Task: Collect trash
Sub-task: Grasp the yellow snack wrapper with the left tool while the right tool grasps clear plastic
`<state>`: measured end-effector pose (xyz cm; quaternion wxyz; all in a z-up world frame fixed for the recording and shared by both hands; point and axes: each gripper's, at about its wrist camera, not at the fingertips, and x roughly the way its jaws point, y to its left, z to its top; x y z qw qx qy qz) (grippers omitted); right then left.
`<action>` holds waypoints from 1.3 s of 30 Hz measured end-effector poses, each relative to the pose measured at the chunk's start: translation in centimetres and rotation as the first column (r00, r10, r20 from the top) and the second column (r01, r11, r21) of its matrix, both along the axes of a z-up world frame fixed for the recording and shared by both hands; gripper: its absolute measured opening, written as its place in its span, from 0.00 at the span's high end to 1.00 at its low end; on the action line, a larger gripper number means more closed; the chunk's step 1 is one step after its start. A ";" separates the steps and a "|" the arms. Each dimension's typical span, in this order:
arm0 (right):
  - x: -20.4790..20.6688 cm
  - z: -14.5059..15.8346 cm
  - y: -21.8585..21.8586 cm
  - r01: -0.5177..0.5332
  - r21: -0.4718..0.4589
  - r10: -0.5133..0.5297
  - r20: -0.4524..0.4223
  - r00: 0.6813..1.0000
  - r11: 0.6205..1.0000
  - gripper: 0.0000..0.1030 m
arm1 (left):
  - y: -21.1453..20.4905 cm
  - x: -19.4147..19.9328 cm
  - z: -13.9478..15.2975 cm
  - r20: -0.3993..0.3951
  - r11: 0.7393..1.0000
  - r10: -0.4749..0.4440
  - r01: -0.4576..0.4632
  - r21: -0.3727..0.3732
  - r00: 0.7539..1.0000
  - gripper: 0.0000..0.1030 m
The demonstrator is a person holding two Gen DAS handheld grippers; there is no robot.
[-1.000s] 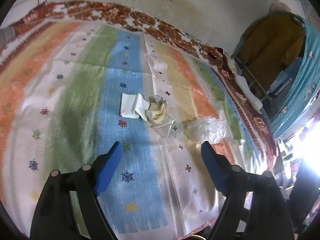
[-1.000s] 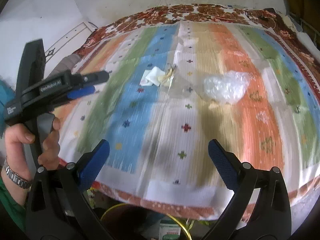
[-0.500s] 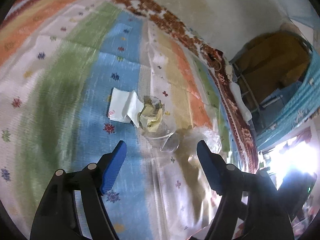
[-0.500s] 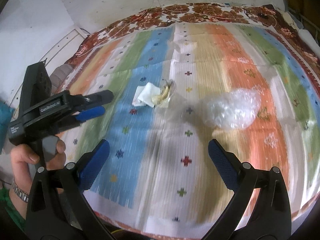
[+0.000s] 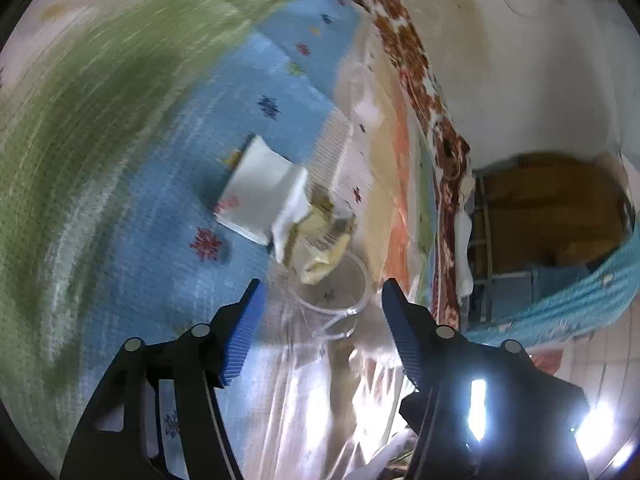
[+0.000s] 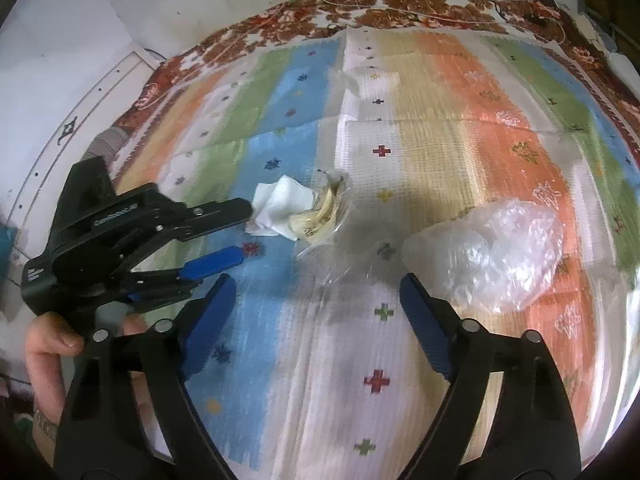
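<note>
A white napkin (image 5: 260, 192) (image 6: 280, 204), a crumpled yellow wrapper (image 5: 320, 248) (image 6: 316, 220) and a clear plastic cup (image 5: 332, 292) (image 6: 336, 248) lie together on the striped mat (image 6: 440, 140). My left gripper (image 5: 322, 298) (image 6: 244, 236) is low over the mat, its jaws closing with the cup's rim just ahead between the tips; the pads touch nothing. A crumpled clear plastic bag (image 6: 488, 256) lies to the right. My right gripper (image 6: 316, 284) hovers short of the cup and bag, jaws closing on nothing.
The mat lies on a red-brown patterned cloth (image 6: 400, 4) against a pale wall (image 5: 520, 60). A dark shelf (image 5: 540, 216) and a teal cloth (image 5: 580, 292) stand beyond the mat's right edge. A person's hand (image 6: 48, 344) holds the left gripper.
The left gripper sank and rolled, coming close to the cup and wrapper, its jaws narrower. The right gripper moved forward over the mat toward the bag, its jaws also narrower.
</note>
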<state>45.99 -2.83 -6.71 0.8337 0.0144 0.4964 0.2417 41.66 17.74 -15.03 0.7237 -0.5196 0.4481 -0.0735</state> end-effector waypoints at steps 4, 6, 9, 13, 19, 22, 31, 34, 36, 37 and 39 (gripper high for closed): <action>1.5 -0.8 0.5 0.010 -0.005 -0.010 -0.021 1.000 1.000 0.33 | 0.7 0.1 -1.4 -0.026 0.994 0.041 -0.043 -0.101 0.999 0.50; 2.1 -1.3 0.8 0.013 -0.006 -0.013 -0.034 0.999 1.000 0.38 | 0.6 0.2 -1.7 -0.030 0.990 0.053 -0.057 -0.126 0.998 0.51; 3.0 -2.0 1.2 0.024 -0.019 -0.025 -0.050 0.998 1.000 0.44 | 0.0 0.6 -2.0 -0.030 0.985 0.053 -0.057 -0.160 0.998 0.53; 4.0 -3.2 1.3 0.045 -0.007 -0.045 -0.099 0.994 0.999 0.56 | -0.9 1.3 -2.4 -0.037 0.984 0.038 -0.044 -0.172 0.999 0.55; 4.3 -4.0 1.4 0.043 -0.020 -0.045 -0.118 0.992 0.999 0.75 | -1.4 2.2 -2.8 -0.054 0.987 0.051 -0.058 -0.150 0.997 0.55; 4.3 -4.3 1.0 0.048 -0.018 -0.050 -0.140 0.989 0.999 0.83 | -1.5 2.6 -3.2 -0.062 0.986 0.058 -0.067 -0.154 0.996 0.56; 4.4 -5.2 -0.1 0.045 -0.023 -0.048 -0.148 0.988 0.999 0.95 | -2.9 3.5 -4.1 -0.075 0.992 0.041 -0.050 -0.120 0.996 0.64; 4.3 -5.1 -0.3 0.040 -0.031 -0.044 -0.129 0.991 0.999 0.97 | -3.1 3.9 -4.3 -0.071 0.995 0.037 -0.044 -0.094 0.997 0.68; 4.3 -5.1 -0.6 0.036 -0.037 -0.040 -0.117 0.992 0.999 0.98 | -3.1 4.1 -4.5 -0.065 0.995 0.043 -0.049 -0.086 0.997 0.69; 4.2 -5.0 -0.7 0.036 -0.042 -0.040 -0.105 0.994 0.998 0.98 | -3.1 4.2 -4.6 -0.059 0.995 0.049 -0.054 -0.084 0.997 0.71; 4.1 -5.0 -0.8 0.031 -0.049 -0.036 -0.096 0.995 0.998 0.98 | -3.3 4.5 -4.8 -0.044 0.995 0.055 -0.059 -0.077 0.998 0.78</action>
